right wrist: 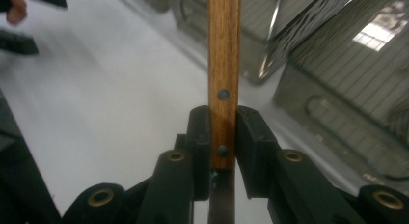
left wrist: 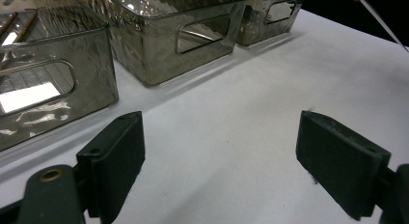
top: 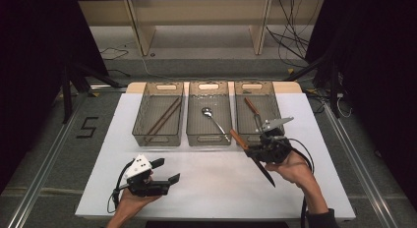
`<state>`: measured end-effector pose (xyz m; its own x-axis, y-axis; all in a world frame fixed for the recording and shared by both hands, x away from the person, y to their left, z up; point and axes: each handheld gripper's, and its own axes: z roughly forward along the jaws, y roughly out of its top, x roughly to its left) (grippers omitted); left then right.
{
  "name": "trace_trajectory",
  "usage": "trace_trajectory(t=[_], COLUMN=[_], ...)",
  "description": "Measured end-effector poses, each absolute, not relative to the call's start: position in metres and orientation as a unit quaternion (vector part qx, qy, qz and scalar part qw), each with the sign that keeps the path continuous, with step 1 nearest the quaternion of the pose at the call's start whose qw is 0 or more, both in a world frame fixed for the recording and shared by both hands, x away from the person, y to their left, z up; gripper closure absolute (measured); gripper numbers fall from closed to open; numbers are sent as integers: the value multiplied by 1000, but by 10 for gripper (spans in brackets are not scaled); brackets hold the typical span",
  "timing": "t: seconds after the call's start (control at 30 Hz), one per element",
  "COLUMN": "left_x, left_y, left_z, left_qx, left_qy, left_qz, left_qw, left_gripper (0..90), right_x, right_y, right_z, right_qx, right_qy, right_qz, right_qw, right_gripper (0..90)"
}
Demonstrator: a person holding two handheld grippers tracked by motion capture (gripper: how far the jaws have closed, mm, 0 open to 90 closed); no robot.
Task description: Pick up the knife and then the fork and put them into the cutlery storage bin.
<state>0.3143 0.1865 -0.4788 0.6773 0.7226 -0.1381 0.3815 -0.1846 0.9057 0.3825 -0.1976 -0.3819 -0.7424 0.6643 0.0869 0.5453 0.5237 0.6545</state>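
Note:
My right gripper [top: 255, 148] is shut on a wooden-handled knife [top: 239, 139], lifted off the white table just in front of the right-hand bin [top: 275, 115]. The dark blade [top: 264, 172] slants down toward the person. In the right gripper view both pads [right wrist: 200, 137] press the handle [right wrist: 224, 55] near its rivets, close to the blade end. My left gripper [top: 167, 170] rests low at the front left with its jaws wide apart and nothing between them [left wrist: 219, 156]. The knife's blade tip [left wrist: 381, 21] shows in the left gripper view's top right corner.
Three clear bins stand in a row at the back of the table [top: 206, 188]. The left bin [top: 142, 110] holds chopsticks [top: 164, 116], the middle bin [top: 193, 115] a spoon [top: 214, 118], and the right one another wooden-handled utensil [top: 252, 106]. Cables lie on the floor behind.

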Motion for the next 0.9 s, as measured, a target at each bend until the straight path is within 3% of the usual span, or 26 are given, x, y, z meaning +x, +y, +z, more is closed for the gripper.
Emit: trace_trajectory(t=[0.9], left_x=[314], left_y=[188], left_z=[-479], left_qx=[750], left_qy=[369], left_qz=[163], left_qw=[523], left_gripper=[172], right_x=[475], right_y=[-208], right_z=[-331], right_qx=[410], right_qy=[814], right_qz=[382], right_qw=[156], right_gripper=[771])
